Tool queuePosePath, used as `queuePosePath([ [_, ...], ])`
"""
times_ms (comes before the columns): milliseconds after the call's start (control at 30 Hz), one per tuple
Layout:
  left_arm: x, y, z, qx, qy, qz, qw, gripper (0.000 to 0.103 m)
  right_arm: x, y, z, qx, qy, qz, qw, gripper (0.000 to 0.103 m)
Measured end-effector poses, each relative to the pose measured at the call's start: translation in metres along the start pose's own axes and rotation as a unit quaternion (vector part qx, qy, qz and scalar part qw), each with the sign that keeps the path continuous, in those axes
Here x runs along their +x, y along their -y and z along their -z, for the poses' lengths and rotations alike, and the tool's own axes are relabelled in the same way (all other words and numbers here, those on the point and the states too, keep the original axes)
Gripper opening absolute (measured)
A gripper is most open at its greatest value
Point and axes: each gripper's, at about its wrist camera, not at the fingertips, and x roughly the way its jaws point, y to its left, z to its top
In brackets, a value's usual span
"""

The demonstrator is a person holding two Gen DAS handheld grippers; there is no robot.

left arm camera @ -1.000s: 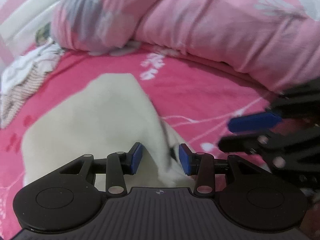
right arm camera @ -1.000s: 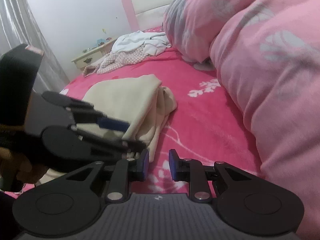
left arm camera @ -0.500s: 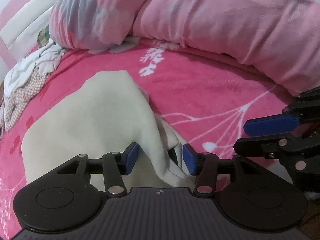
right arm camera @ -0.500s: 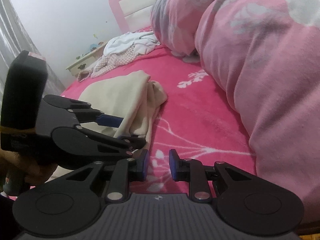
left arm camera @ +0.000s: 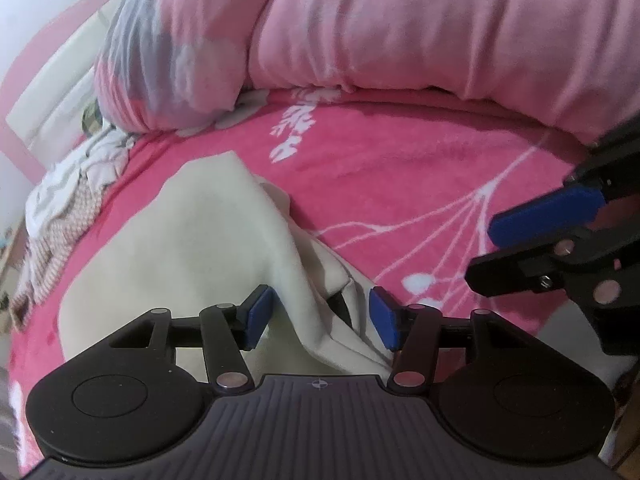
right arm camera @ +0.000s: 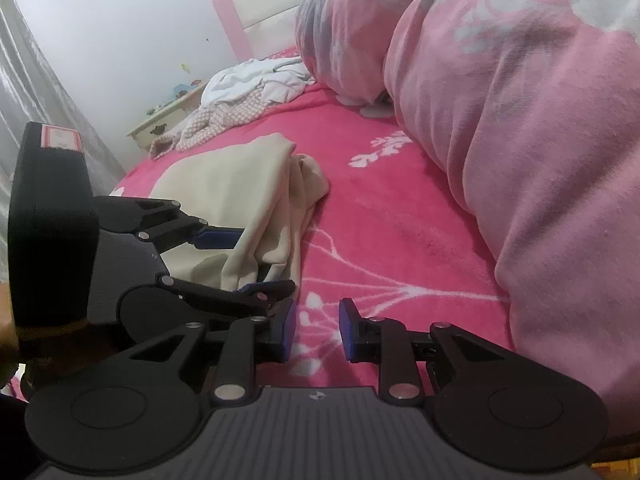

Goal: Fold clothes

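Left wrist view puts our left gripper [left arm camera: 318,320] closest, its blue pads wide apart and straddling the bunched near edge of the cream garment [left arm camera: 192,248]; a ridge of cloth rises between the pads, but neither pad presses it, so we hold nothing there. A second ago the same pads stood closer together around that ridge, and half a second ago only a little wider, so we judge that we are letting the fold go rather than gathering it. Our right gripper [right arm camera: 316,330] is nearly as near in its own view, pads parted by a modest gap with only the bright pink blanket [right arm camera: 400,216] showing between them, empty, just beside the left tool's fingers. From the left camera it has drifted outward to the frame's right edge compared with a second ago, well off the cloth. Farther out, the garment lies folded lengthwise on the blanket, its layered edge loose and lumpy on the side toward the pale pink duvet [right arm camera: 540,140]. We take this to mean one fold is laid and released, and the next calls for regrasping an end to fold it across. Beyond that, a pile of other clothes [right arm camera: 240,96] waits near the headboard [right arm camera: 264,4], with a nightstand [right arm camera: 164,120] beside it.
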Motion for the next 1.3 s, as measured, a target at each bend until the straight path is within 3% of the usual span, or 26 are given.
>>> queuePosePath([
  [167, -0.003, -0.026, 0.003, -0.069, 0.005, 0.038, 0.9969, 0.038, 0.002, 0.002, -0.001, 0.001, -0.001, -0.001, 1.000, 0.026],
  [300, -0.009, -0.050, 0.007, -0.140, 0.014, 0.080, 0.9868, 0.024, 0.004, 0.000, -0.002, 0.000, 0.003, -0.003, 1.000, 0.026],
  [467, -0.028, -0.093, 0.021, -0.241, 0.046, 0.153, 0.9573, 0.018, 0.008, -0.002, -0.006, -0.012, 0.013, -0.015, 1.000, 0.026],
  [633, -0.048, -0.132, 0.037, -0.312, 0.080, 0.199, 0.9257, 0.018, 0.028, 0.002, -0.014, 0.000, -0.005, -0.050, 0.999, 0.026],
  [800, -0.060, -0.152, 0.044, -0.349, 0.106, 0.217, 0.9056, 0.018, 0.054, 0.009, -0.024, 0.039, -0.019, -0.077, 0.996, 0.026],
  [933, -0.062, -0.159, 0.047, -0.365, 0.111, 0.223, 0.8972, 0.018, 0.082, 0.021, -0.022, 0.139, -0.057, -0.146, 0.978, 0.015],
  [1067, -0.062, -0.162, 0.049, -0.366, 0.117, 0.229, 0.8944, 0.018, 0.081, 0.020, -0.025, 0.181, -0.035, -0.226, 0.956, 0.013],
  [1200, -0.060, -0.161, 0.052, -0.370, 0.114, 0.234, 0.8919, 0.018, 0.113, 0.043, -0.008, 0.288, -0.080, -0.235, 0.925, 0.012],
  [1267, -0.059, -0.160, 0.052, -0.370, 0.113, 0.233, 0.8923, 0.018, 0.111, 0.049, -0.008, 0.302, -0.084, -0.223, 0.923, 0.013],
  [1300, -0.059, -0.160, 0.052, -0.369, 0.113, 0.232, 0.8928, 0.018, 0.106, 0.050, -0.009, 0.303, -0.082, -0.217, 0.924, 0.019],
])
